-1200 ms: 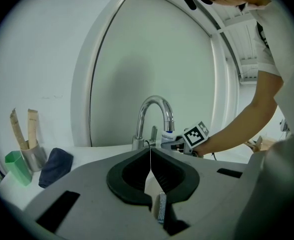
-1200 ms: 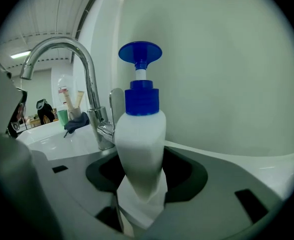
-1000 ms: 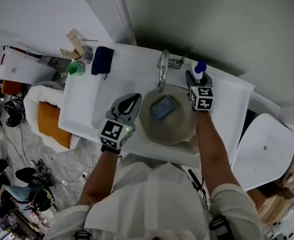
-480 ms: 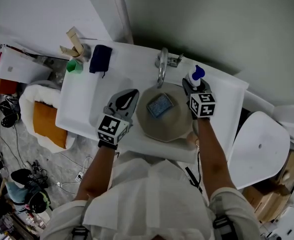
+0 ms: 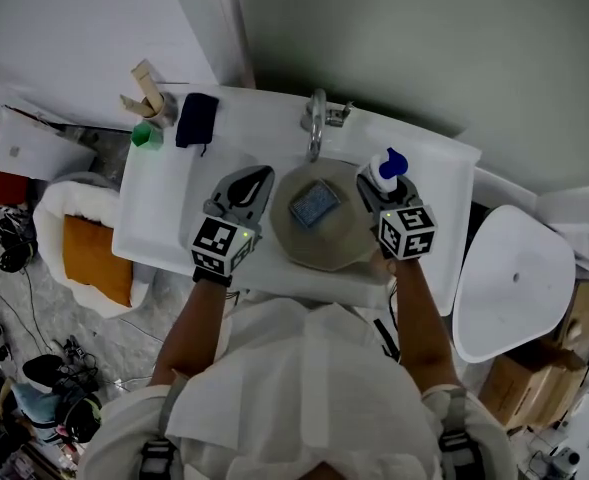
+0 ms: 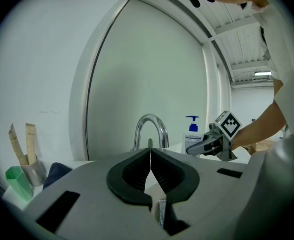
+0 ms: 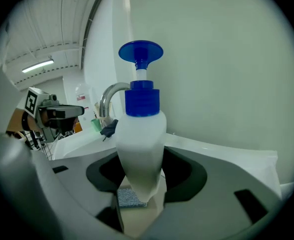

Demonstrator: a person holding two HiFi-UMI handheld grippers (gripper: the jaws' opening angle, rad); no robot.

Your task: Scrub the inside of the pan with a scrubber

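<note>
White sink (image 5: 164, 208) held the pan (image 5: 324, 243), scrubber (image 5: 314, 204) loose inside; right gripper (image 7: 142, 176) clamped a soap bottle (image 7: 141, 124), seemingly near its rim to dispense; left gripper (image 6: 150, 166) hung closed, empty.

A round, beige, shallow pan (image 5: 326, 250) sits upright in the white sink (image 5: 292, 280), below the chrome faucet (image 5: 314, 128). A square blue-grey scrubber pad (image 5: 314, 204) lies flat inside it, toward the faucet side.
</note>
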